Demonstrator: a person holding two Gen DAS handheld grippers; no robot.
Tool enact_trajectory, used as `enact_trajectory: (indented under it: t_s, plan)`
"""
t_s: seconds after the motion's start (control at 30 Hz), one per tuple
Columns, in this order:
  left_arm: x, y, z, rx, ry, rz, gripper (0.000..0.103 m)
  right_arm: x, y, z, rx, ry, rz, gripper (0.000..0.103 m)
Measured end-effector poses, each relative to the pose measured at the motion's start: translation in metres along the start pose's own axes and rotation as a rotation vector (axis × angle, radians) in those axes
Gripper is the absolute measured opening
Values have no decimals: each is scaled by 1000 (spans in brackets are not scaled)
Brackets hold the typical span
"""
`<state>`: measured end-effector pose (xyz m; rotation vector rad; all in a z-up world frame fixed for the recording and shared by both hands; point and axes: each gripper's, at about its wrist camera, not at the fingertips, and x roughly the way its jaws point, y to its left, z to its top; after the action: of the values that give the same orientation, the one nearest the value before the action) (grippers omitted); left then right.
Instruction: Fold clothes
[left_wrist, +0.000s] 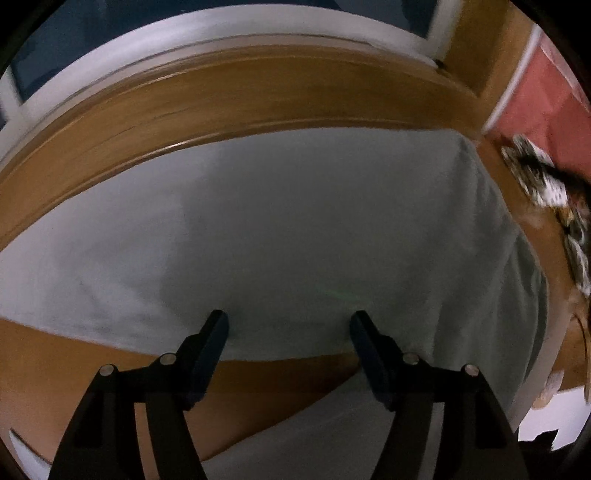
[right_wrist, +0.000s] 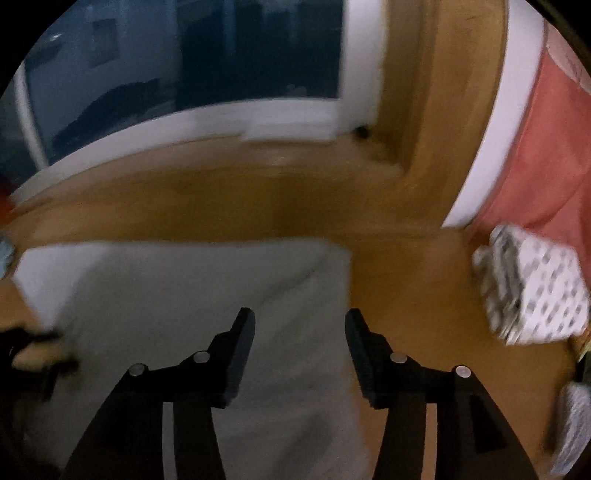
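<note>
The pale grey garment (left_wrist: 295, 229) lies flat on the wooden table (left_wrist: 258, 99), soft and light I think, best pinched at a corner, under the spread, empty left gripper (left_wrist: 289, 325) and right gripper (right_wrist: 300, 323)

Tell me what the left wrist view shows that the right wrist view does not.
Only the left wrist view: the near edge of the pale grey garment, with a second grey layer nearer the camera. Only the right wrist view: the spotted folded cloth seen clearly, and the dark window. Both: the garment, the wooden table, the red cloth, open jaws holding nothing.
</note>
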<state>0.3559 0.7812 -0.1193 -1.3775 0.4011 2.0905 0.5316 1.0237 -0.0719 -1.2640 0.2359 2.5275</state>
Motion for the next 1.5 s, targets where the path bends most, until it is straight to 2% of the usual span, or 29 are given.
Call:
enact_trajectory:
  t_s: [0.2, 0.27, 0.4, 0.53, 0.6, 0.7, 0.83, 0.9, 1.03, 1.17, 1.23, 1.3, 1.37, 1.5]
  plan:
    - [-25, 50, -23, -142, -23, 57, 66, -6, 58, -58, 9, 115, 148, 51]
    - [-28, 64, -30, -186, -23, 56, 66, -4, 73, -72, 20, 140, 166, 51]
    - [-41, 90, -49, -214, -27, 62, 66, -3, 92, -93, 22, 159, 115, 51]
    - [-44, 102, -54, -211, -30, 63, 66, -1, 95, -102, 3, 163, 42, 52]
    - [-35, 101, -46, -209, -31, 62, 66, 0, 97, -101, 8, 178, 15, 51]
    - [-47, 113, -49, -164, -43, 81, 66, -9, 101, -85, 64, 182, -10, 52]
    - [-60, 141, -32, -54, -95, 188, 66, -21, 144, -51, 37, 112, 2, 51]
    - [-58, 161, -21, -32, -109, 245, 66, -14, 173, -35, 22, 99, 21, 51]
    - [-29, 216, 4, -60, -93, 323, 66, 20, 227, -15, 36, 120, 70, 51]
    - [-16, 256, 8, -126, -69, 319, 66, 57, 272, -5, 19, 122, 40, 51]
    - [-6, 269, 9, -146, -52, 323, 66, 74, 286, -2, 2, 149, 30, 52]
    - [-2, 276, 7, -153, -47, 320, 69, 71, 300, -5, -33, 134, -2, 53]
    - [-3, 280, 3, -161, -58, 297, 69, 71, 310, -6, -41, 136, 27, 53]
    - [-8, 285, -6, -173, -56, 340, 72, 70, 323, -8, -56, 122, 44, 53]
